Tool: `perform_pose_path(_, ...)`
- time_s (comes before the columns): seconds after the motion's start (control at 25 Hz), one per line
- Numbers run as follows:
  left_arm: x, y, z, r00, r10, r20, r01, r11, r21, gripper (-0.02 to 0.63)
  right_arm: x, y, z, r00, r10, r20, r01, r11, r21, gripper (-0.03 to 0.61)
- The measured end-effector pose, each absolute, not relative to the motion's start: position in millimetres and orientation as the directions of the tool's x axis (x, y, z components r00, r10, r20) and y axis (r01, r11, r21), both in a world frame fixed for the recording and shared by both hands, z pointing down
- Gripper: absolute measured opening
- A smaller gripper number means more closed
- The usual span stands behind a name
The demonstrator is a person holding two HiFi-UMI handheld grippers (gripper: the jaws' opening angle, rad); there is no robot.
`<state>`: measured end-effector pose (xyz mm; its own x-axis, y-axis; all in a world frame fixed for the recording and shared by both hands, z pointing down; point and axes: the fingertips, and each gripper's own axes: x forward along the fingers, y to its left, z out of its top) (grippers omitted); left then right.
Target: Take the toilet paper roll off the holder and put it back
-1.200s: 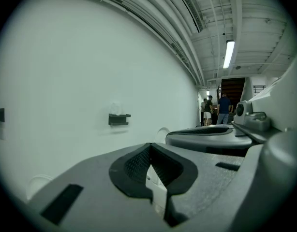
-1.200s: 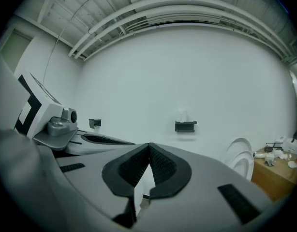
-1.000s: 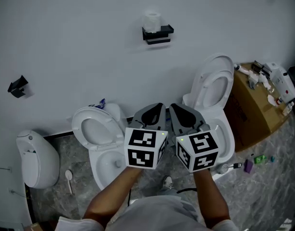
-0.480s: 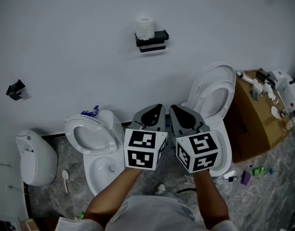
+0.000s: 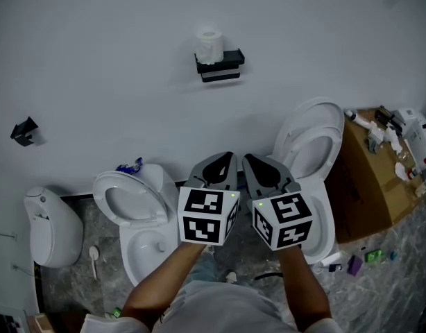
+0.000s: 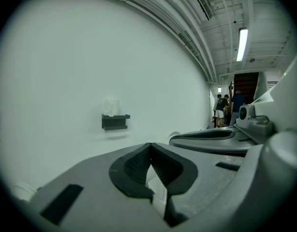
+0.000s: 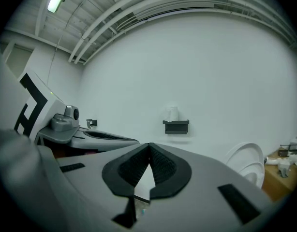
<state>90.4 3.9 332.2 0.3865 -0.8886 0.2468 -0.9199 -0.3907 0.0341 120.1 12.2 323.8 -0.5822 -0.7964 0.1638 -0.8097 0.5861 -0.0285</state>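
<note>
A white toilet paper roll [image 5: 210, 45] stands upright on a black wall holder [image 5: 220, 64] high on the white wall; the same roll [image 6: 111, 107] on the holder [image 6: 114, 122] shows in the left gripper view, and the roll [image 7: 173, 113] on the holder [image 7: 176, 126] in the right gripper view. My left gripper [image 5: 229, 156] and right gripper [image 5: 245, 157] are held side by side low in the head view, well short of the holder. Both are shut with nothing between the jaws.
Two white toilets stand below with lids up, one on the left [image 5: 133, 207] and one on the right [image 5: 311, 158]. A cardboard box [image 5: 369, 172] with small items is at the right, a white urinal-like fixture [image 5: 53, 229] at the left, a black bracket [image 5: 23, 130] on the wall.
The head view has shifted a little, so the holder and roll sit higher and further left in it than a second ago. The grippers keep the same place and stay shut.
</note>
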Motion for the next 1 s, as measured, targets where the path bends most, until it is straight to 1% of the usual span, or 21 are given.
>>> perform_pose_path(0.4, 75.1, -38.5, 341.5, 0.393, -0.887, 0.244, -0.919, -0.391, 0.058, 0.005, 103.1, -30.0, 330.3, -0.585, -0.791, 0.178, -0.806, 0.592, -0.015, 0.002)
perform_pose_path(1.0, 21.7, -163.7, 337.7, 0.422, -0.875, 0.236, -0.906, -0.418, 0.069, 0.005, 53.7, -149.7, 328.3, -0.559, -0.811, 0.174, -0.825, 0.565, -0.018, 0.002)
